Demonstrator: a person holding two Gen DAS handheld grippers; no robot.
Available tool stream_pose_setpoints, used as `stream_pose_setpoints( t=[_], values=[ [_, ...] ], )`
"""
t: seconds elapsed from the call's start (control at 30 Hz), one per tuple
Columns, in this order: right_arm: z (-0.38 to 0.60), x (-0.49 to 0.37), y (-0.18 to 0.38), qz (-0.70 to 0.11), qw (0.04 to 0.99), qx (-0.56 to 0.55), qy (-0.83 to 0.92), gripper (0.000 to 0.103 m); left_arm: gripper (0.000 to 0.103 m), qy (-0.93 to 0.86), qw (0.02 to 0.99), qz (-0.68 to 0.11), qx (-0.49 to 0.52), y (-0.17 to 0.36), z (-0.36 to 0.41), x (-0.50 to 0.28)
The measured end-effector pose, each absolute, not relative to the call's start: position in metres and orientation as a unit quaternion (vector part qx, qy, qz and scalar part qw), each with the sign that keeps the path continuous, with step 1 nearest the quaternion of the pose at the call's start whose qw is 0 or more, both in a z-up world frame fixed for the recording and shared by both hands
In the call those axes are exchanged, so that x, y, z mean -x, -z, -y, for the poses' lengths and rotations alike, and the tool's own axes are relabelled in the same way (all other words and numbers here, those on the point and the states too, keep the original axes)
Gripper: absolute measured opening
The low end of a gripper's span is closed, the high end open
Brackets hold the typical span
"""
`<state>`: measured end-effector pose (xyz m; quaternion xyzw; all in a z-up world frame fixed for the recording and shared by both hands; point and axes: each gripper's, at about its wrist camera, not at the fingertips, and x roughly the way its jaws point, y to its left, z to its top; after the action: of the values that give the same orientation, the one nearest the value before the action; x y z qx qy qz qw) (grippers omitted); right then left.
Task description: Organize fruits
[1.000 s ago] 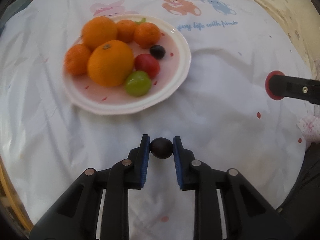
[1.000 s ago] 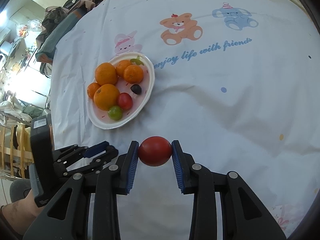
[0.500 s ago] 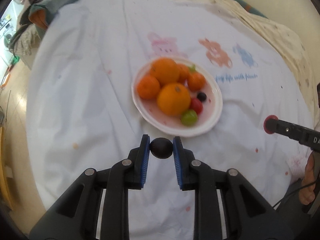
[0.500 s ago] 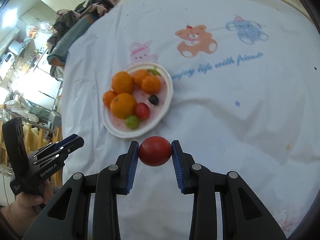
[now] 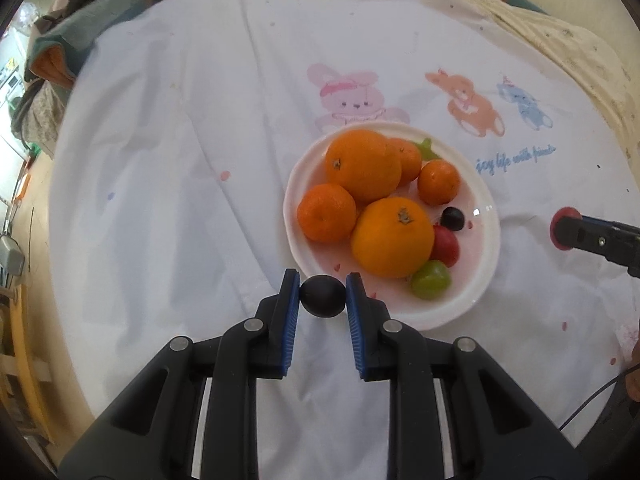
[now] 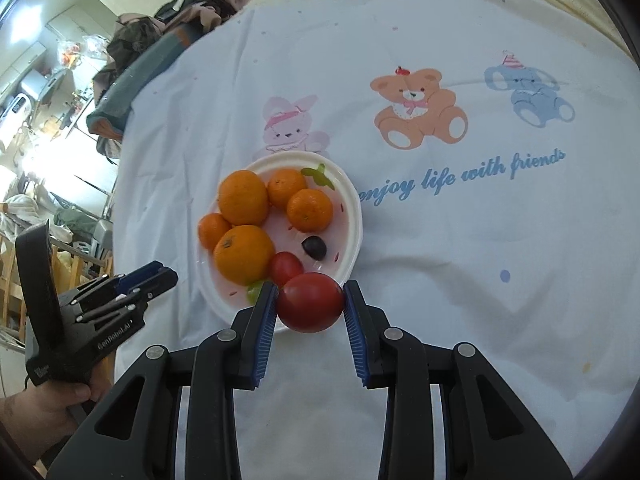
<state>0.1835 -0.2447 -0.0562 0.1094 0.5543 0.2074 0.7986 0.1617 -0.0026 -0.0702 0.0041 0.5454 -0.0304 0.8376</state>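
L gripper [image 5: 322, 295] clamped on dark grape [image 5: 322, 295], R gripper [image 6: 310, 302] clamped on tomato [image 6: 310, 302]; both at lower edge of plate [image 5: 486, 264], prob. for adding to fruit pile.

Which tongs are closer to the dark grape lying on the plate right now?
Right, by the look of it. The right tongs, shut on a red tomato, sit over the plate's near rim close to the dark grape. The left tongs hold off the rim's other side.
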Motion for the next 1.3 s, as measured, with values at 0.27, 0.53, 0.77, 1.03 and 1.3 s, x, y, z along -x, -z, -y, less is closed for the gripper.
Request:
stream_pose_setpoints(
  t=[0.27, 0.53, 0.77, 1.03, 1.3],
  values=[
    [0.231, -0.216, 0.089, -0.575, 0.783, -0.112, -0.210, 0.035, 0.020, 0.046, 0.827, -0.560, -0.007, 0.092, 0.008, -0.177],
    [0.218, -0.226, 0.115, -0.602, 0.759, -0.114, -0.220, 0.036, 0.020, 0.063, 0.828, -0.557, -0.019, 0.099, 0.012, -0.184],
    [0.218, -0.224, 0.111, -0.595, 0.759, -0.131, -0.232, 0.058, 0.070, 0.048, 0.833, -0.550, -0.028, 0.093, 0.009, -0.183],
    [0.222, -0.218, 0.086, -0.566, 0.781, -0.126, -0.229, 0.083, 0.084, 0.029, 0.855, -0.517, -0.015, 0.065, 0.006, -0.168],
    [0.237, -0.192, 0.052, -0.533, 0.808, -0.136, -0.214, 0.094, 0.086, 0.013, 0.893, -0.451, 0.002, 0.012, 0.004, -0.136]
  ],
)
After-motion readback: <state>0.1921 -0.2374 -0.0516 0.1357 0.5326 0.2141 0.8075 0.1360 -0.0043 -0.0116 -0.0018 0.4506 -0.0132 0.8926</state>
